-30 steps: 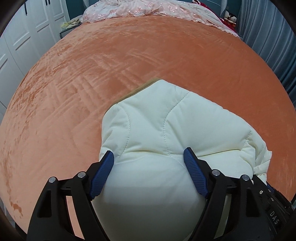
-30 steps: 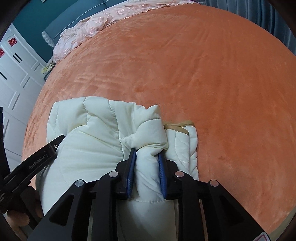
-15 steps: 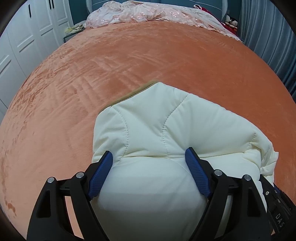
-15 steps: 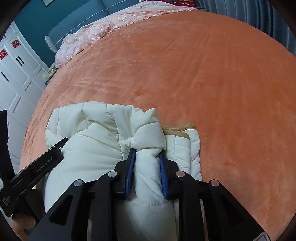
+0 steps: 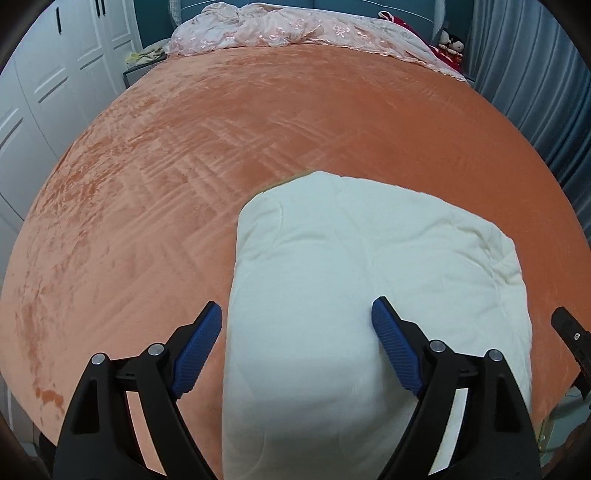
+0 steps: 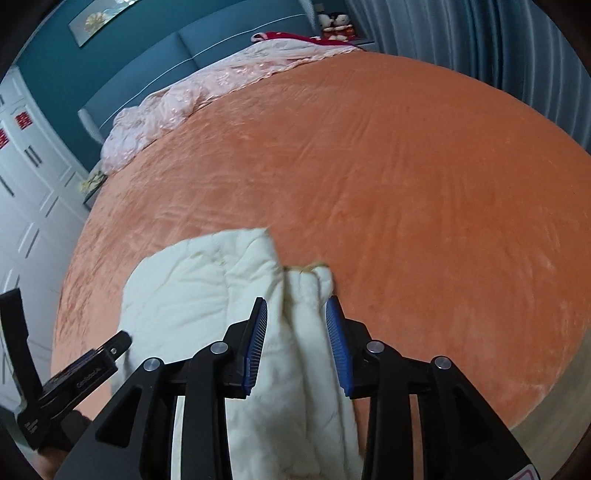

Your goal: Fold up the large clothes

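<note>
Cream quilted jacket (image 5: 369, 295), folded into a thick bundle, lies on the near part of an orange plush bedspread (image 5: 221, 166). A tan trim edge shows at the bundle's far corner in both views.

Left gripper (image 5: 297, 332): blue pads stand wide apart. The left pad is over the bedspread just beside the bundle's left edge, not touching it. The right pad is over the top of the cream fabric; whether it touches cannot be told. Nothing clamped. The jacket's near end passes below and between the black fingers.

Right gripper (image 6: 297, 332): jaws opening, a narrow fold of the jacket (image 6: 221, 295) between the pads. The fabric no longer looks pinched; a gap shows beside the left pad, and the right pad is at the fold's right edge. Fabric here is blurred, so contact on that side is uncertain.

In the right wrist view the left gripper's black body shows at the lower left, just beside the jacket's left side. In the left wrist view a black piece of the other tool shows at the right edge.

Far end of the bed: crumpled pink embroidered quilt (image 5: 295, 33) against a teal headboard (image 6: 184, 62). White wardrobe doors (image 5: 55, 92) on the left, grey-blue curtains (image 6: 480, 44) on the right. Small dolls (image 5: 450, 44) sit at the far right corner.
</note>
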Motion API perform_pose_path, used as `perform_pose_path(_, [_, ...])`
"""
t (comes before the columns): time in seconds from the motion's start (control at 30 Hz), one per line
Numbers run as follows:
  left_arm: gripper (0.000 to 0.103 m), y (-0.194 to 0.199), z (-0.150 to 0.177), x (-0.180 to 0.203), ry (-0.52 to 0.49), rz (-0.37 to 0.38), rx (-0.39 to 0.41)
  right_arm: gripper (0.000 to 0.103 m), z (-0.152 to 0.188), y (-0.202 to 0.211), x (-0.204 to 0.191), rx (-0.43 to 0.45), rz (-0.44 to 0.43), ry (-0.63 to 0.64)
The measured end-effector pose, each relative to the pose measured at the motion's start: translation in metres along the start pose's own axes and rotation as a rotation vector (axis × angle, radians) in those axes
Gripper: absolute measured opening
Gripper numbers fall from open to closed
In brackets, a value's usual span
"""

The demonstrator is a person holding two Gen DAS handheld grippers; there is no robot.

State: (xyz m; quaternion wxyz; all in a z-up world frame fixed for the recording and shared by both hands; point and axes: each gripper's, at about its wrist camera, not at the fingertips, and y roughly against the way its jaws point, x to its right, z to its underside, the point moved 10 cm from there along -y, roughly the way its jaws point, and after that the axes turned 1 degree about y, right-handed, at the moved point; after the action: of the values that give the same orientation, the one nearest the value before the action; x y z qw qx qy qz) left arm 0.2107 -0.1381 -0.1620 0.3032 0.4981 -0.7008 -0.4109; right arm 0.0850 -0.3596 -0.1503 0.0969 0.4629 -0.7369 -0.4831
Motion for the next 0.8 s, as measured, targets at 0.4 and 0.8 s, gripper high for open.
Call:
perform_pose_path(0.4, [0.082, 0.023, 0.062, -0.005, -0.055, -0.014, -0.06, 0.033, 0.076, -0.001, -0.014, -0.193, 0.015, 0.122])
perform_pose_path(0.8, [0.085, 0.008, 0.074, -0.005, -0.072, -0.053, -0.045, 0.04, 0.092, -0.024, -0.007, -0.216, 0.012, 0.105])
